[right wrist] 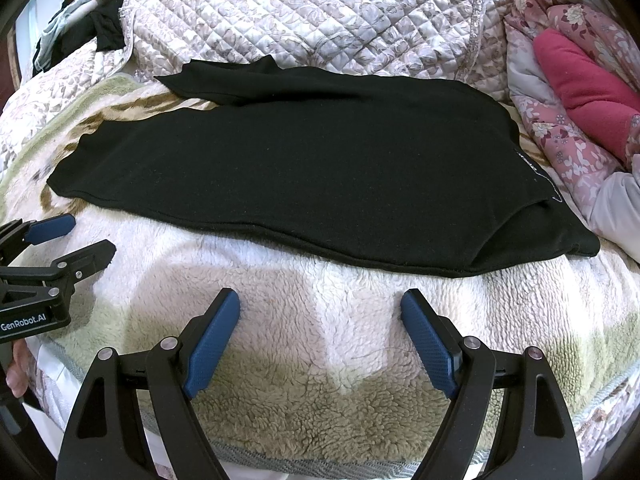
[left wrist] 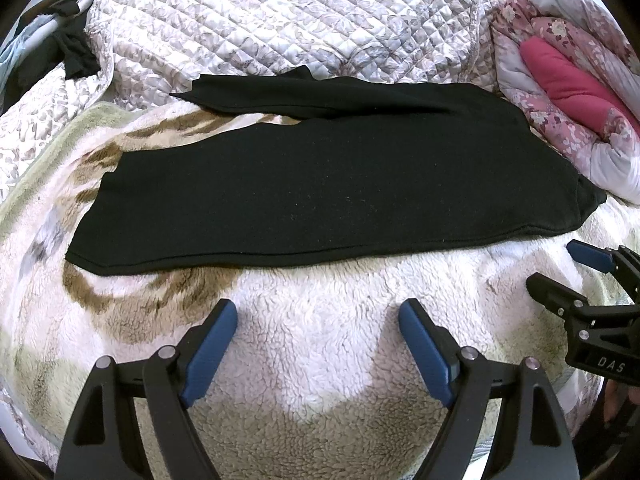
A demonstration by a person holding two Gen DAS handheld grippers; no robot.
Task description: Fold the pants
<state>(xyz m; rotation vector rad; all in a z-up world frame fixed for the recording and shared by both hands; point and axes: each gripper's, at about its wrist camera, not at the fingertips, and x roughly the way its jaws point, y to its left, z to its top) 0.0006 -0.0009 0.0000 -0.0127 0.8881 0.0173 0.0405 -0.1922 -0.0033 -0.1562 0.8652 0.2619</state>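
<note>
Beside pants (right wrist: 304, 160), pink floral quilt (right wrist: 560, 136) crowds.

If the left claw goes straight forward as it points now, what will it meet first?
Probably the fleece blanket, then the near hem of the black pants lying flat ahead. The left claw is open and empty; its height above the blanket is unclear.

Lighting was soft, even and moderately bright. Faint shadows fell on the fleece blanket (right wrist: 360, 320) near both cameras. The black pants (left wrist: 320, 192) showed little surface detail. Fisheye distortion curved the edges; corners were black.
</note>
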